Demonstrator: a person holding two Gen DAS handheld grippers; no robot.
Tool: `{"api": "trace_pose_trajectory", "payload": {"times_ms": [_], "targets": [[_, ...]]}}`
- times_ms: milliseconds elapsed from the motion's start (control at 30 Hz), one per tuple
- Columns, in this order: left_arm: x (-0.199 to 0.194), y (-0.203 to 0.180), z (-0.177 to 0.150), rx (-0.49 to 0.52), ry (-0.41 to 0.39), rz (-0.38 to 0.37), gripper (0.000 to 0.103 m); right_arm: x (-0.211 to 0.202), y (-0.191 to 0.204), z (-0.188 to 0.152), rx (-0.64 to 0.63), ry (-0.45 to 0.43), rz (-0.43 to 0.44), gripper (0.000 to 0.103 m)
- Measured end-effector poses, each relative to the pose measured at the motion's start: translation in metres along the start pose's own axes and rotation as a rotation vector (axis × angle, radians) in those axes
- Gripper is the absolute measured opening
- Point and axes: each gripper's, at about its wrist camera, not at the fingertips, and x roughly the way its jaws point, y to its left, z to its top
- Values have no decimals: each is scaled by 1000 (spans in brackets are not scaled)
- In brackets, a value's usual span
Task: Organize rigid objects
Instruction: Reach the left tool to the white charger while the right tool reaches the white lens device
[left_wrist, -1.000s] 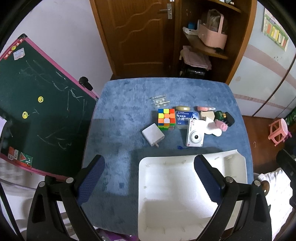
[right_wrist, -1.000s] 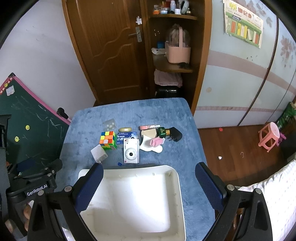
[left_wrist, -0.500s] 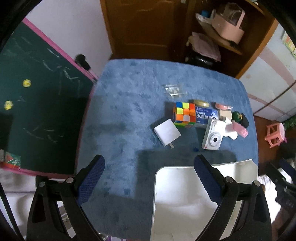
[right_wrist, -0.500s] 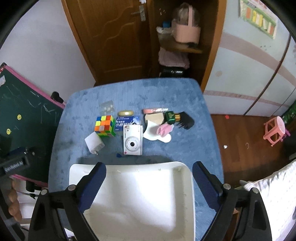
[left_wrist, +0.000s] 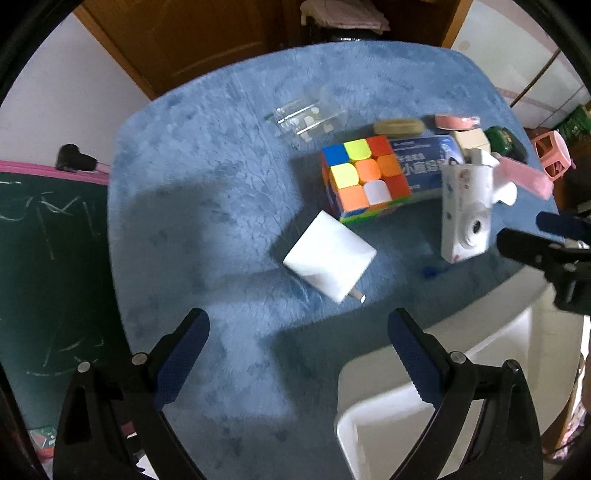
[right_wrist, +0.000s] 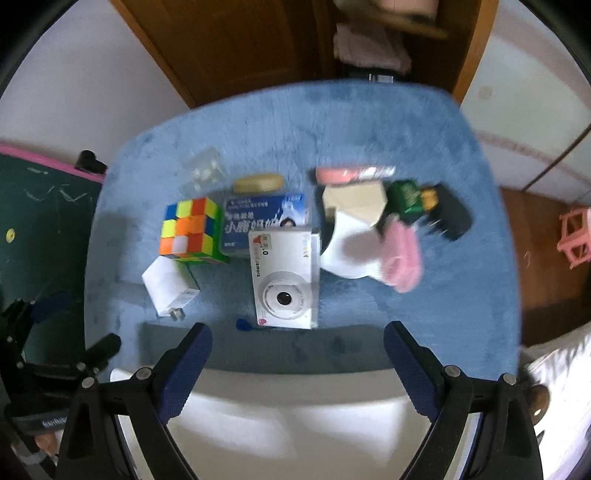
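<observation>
On the blue cloth lie a white charger block, a colour cube, a blue box and a white toy camera. My left gripper hangs open over the cloth just short of the charger, nothing between its fingers. My right gripper hovers above the near edge of the cloth below the camera; its jaws are closing but stand wide, with nothing between them. A white tray sits at the near side.
Behind the camera lie a pink case, a beige box, a green bottle, a black plug, a white-and-pink piece and a clear blister pack. A chalkboard stands left of the table.
Both grippers have come down closer to the table and tipped downward. The objects now fill more of each view; the left gripper has shifted toward the charger, the right toward the camera.
</observation>
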Motion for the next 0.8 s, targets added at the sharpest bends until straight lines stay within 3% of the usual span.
{"api": "trace_pose_trajectory", "payload": {"times_ms": [267,667,733,800], "targets": [[31,-9,24,58,63,-23,98,45,3,20,44,94,-16,91],[70,-21,41,133,106,44,97,77,-3,30,135,167,-4,91],[76,-21,45,141,106,41,95,81,-3,31,150,178,2,88],[77,-24,42,160,104,33,91,87,-1,31,157,192,2,77]]}}
